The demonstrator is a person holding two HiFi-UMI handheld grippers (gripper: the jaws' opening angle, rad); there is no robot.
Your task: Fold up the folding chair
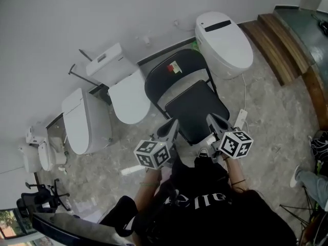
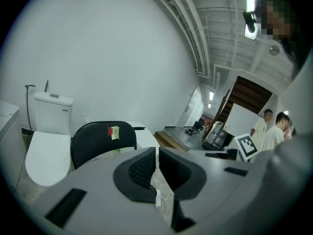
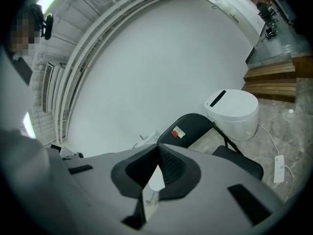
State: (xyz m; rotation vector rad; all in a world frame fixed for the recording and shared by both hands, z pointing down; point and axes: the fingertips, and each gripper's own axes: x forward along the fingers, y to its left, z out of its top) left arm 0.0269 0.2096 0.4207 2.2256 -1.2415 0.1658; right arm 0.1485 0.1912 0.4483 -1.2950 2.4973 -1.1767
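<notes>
A black folding chair (image 1: 192,109) stands unfolded on the stone floor, its backrest (image 1: 174,70) bearing a small red and pale sticker. My left gripper (image 1: 172,124) is shut and empty, its tips just short of the seat's front left corner. My right gripper (image 1: 211,119) is also shut with nothing in it, its tips at the seat's front right edge. In the left gripper view the backrest (image 2: 103,140) shows beyond the closed left gripper (image 2: 157,153). In the right gripper view the backrest (image 3: 188,128) and part of the seat (image 3: 238,161) show past the closed right gripper (image 3: 157,150).
Toilets line the white wall: one (image 1: 224,42) right behind the chair, another (image 1: 120,88) to its left, a third (image 1: 84,119) further left. A white power strip (image 1: 241,119) lies by the chair's right side. Wooden steps (image 1: 279,42) rise at the right. People stand far off (image 2: 274,131).
</notes>
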